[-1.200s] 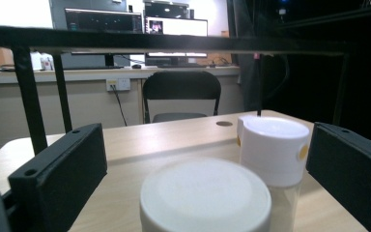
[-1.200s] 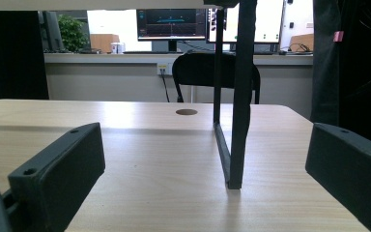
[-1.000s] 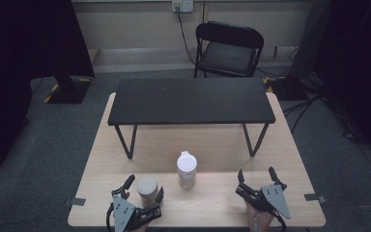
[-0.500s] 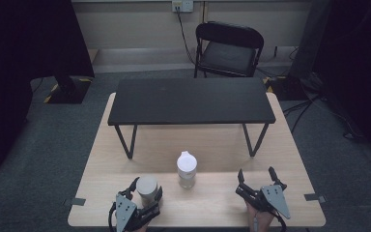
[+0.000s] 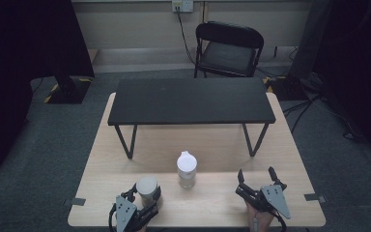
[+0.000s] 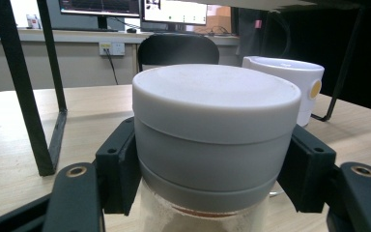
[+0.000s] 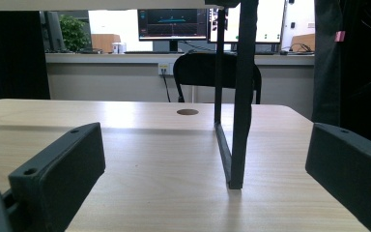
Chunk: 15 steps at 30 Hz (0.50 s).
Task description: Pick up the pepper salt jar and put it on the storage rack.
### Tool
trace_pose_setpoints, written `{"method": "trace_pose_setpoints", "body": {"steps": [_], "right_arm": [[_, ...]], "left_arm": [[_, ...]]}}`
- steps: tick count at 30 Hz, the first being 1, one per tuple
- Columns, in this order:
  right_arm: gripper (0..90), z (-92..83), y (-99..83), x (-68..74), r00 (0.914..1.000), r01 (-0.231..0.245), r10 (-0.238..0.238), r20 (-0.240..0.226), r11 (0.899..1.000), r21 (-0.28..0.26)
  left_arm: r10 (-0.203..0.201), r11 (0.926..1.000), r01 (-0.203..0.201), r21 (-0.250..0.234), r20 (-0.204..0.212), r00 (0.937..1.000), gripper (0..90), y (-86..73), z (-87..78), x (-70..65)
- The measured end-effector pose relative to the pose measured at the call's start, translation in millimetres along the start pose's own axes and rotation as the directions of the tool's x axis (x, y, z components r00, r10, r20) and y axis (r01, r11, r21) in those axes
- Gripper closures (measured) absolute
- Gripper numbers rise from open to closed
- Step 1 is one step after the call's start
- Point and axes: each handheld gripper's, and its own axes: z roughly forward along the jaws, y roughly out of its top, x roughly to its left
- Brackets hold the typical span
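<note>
A light wooden bench (image 5: 207, 145) is filling the middle of the high view, with a low black stand (image 5: 191, 100) on thin metal legs sitting across its far half. A black folding chair (image 5: 228, 48) is standing on the grey floor beyond the bench.

Near the front left edge, the left gripper (image 5: 144, 197) is holding a jar with a grey lid (image 5: 147, 185). In the left gripper view, its two black jaws are pressing against opposite sides of the jar (image 6: 216, 140) just under the lid, clamping it. The jar is standing upright, and pale contents are showing through the clear wall below the lid.

A white lidded bottle (image 5: 186, 169) is standing upright just to the right of the jar, a little farther from the person, apart from both grippers. In the left gripper view it (image 6: 290, 84) is appearing behind the jar, with a small yellow dot on its side.

Near the front right edge, the right gripper (image 5: 258, 178) is resting low over the bench with its jaws spread wide apart and nothing between them. In the right gripper view, a black stand leg (image 7: 235, 96) is rising from the bench ahead of the jaws.
</note>
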Motion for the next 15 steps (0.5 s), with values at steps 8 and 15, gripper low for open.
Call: {"method": "trace_pose_setpoints", "body": {"steps": [8,15], "right_arm": [[0.0,0.0,0.0,0.0,1.0000,-0.001,0.001,0.000,1.000,0.000],[0.0,0.0,0.1,0.1,1.0000,0.000,0.000,0.000,1.000,0.001]], "left_arm": [[-0.002,1.0000,0.002,-0.002,-0.001,1.0000,34.2,-0.3,-1.0,0.2],[-0.004,1.0000,0.004,0.001,0.006,1.0000,34.2,1.6,-0.3,0.4]]}}
